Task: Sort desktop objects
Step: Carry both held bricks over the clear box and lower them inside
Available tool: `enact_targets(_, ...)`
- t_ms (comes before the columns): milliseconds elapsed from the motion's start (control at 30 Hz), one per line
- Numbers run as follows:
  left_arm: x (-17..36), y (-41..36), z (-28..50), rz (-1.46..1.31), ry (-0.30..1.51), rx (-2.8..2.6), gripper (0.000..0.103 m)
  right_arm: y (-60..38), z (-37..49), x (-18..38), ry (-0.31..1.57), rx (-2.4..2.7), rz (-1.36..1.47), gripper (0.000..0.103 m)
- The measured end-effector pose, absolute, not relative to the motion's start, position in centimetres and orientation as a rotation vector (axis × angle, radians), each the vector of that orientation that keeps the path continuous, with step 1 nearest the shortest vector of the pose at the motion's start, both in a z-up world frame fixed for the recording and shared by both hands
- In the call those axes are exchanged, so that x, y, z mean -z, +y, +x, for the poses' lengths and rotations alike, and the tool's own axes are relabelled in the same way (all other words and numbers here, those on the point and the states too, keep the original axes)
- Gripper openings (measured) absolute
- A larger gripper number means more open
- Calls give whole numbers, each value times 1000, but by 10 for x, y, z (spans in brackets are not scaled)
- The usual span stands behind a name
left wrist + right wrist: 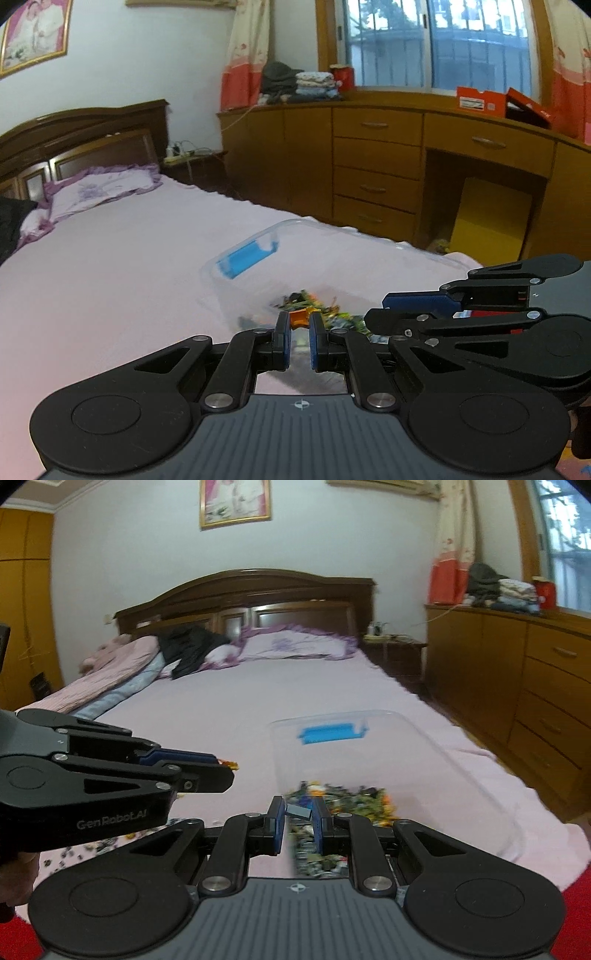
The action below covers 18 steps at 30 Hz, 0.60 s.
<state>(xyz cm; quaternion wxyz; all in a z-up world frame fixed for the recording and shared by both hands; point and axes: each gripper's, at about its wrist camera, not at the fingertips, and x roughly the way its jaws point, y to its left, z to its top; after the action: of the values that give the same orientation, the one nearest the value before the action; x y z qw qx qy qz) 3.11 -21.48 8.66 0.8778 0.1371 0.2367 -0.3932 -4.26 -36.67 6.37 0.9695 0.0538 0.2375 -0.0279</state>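
Your left gripper (299,330) has its jaws clamped on a small orange piece (298,318) — your right gripper (299,814) pinches a grey piece (297,811), both above the clear bin (388,753) on the bed (229,701).

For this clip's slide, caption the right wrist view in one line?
Right tool grips a grey piece above the clear bin on the bed; left tool holds an orange piece.

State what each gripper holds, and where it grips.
Left gripper: a small orange piece, pinched at the fingertips. Right gripper: a small grey block, likewise.
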Motion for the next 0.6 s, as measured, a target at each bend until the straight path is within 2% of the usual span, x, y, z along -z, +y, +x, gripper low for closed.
enact_targets(600, -64, -264, 20, 326, 547, 933, 12, -426, -59, -33, 505, 213, 164, 17)
